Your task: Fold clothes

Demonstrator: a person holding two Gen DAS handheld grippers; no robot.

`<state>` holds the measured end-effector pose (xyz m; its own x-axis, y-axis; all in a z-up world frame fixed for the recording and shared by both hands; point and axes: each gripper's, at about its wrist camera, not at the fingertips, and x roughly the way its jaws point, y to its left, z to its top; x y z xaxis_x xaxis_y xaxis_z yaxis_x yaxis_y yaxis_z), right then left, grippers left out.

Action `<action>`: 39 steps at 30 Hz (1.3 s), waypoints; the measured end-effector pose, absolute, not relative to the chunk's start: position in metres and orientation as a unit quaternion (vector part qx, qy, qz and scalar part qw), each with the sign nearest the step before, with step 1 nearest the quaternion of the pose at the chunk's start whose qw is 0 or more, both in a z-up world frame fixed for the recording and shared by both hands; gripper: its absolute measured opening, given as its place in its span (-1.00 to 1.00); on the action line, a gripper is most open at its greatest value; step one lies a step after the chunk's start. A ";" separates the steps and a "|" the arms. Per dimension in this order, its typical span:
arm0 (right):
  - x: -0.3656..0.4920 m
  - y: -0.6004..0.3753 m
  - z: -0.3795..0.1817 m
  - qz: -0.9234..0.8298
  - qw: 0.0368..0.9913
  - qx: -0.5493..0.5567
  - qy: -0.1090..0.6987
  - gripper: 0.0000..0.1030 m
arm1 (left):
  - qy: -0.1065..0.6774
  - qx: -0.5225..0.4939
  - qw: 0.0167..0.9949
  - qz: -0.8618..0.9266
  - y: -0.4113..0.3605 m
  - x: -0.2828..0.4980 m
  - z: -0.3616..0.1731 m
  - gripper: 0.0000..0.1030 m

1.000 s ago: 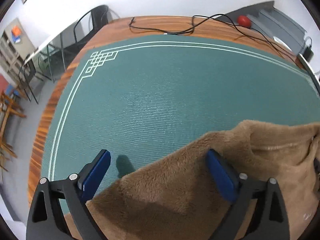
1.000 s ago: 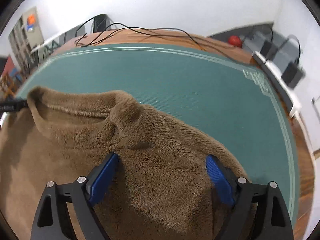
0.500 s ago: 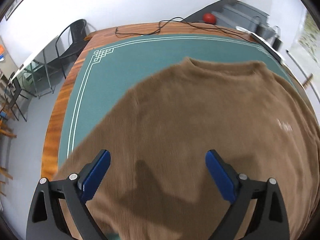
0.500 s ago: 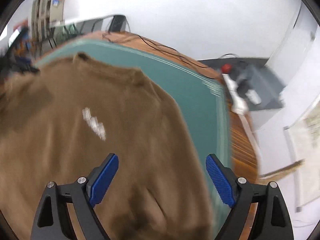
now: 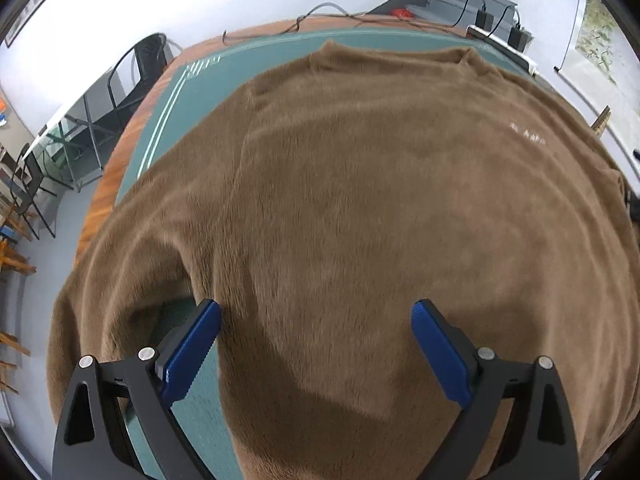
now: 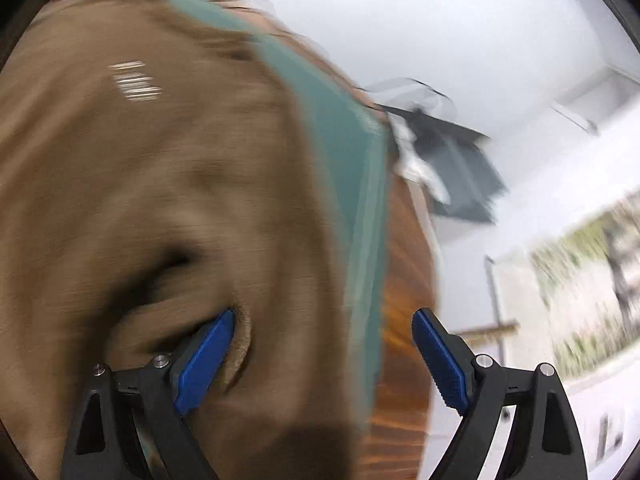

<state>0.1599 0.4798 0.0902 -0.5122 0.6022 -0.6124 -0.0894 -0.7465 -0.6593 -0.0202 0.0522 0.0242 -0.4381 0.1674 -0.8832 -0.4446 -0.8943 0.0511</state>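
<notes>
A brown fleece sweater (image 5: 360,200) lies spread flat on the green mat (image 5: 200,80), collar at the far side and small white lettering on its chest. My left gripper (image 5: 316,344) hovers open over the sweater's near lower body, beside the sleeve's underarm, with nothing pinched between its blue pads. The right wrist view is blurred by motion. There my right gripper (image 6: 324,356) is open over the sweater (image 6: 140,200) at its right side. Its left pad is near a fold of fleece and its right pad is out over the wooden table edge (image 6: 404,280).
The mat (image 6: 344,160) covers a wooden table (image 5: 116,168). Black cables (image 5: 340,20) run along the far edge. A black chair (image 5: 148,64) stands at the far left, power adapters (image 5: 500,24) at the far right, and a wall poster (image 6: 580,272) to the right.
Both grippers have drawn back from the collar area toward the near side, so the whole sweater now shows. The right view has swung and rolled toward the table's right edge.
</notes>
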 end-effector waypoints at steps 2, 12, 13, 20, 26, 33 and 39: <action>0.153 0.513 0.091 0.819 0.254 -0.451 -0.248 0.76 | 0.135 -0.505 0.183 0.832 0.050 -0.021 0.017 0.90; 0.169 0.463 0.109 0.870 0.009 -0.461 -0.175 0.77 | 0.070 -0.508 0.180 0.839 0.048 -0.057 0.026 0.90; 0.169 0.455 0.102 0.864 0.013 -0.469 -0.184 0.77 | 0.068 -0.508 0.179 0.840 0.047 -0.066 0.026 0.90; 0.125 0.523 0.102 0.863 0.169 -0.454 -0.145 0.77 | 0.053 -0.507 0.152 0.847 0.037 -0.096 0.020 0.90; 0.123 0.551 0.089 0.854 0.187 -0.473 -0.108 0.96 | 0.061 -0.506 0.160 0.845 0.033 -0.095 0.012 0.90; 0.159 0.537 0.120 0.866 0.168 -0.457 -0.111 0.96 | 0.069 -0.489 0.149 0.856 0.016 -0.090 0.035 0.90; 0.183 0.496 0.175 0.909 0.097 -0.403 -0.034 0.97 | -0.008 -0.501 0.135 0.855 0.001 -0.132 0.048 0.90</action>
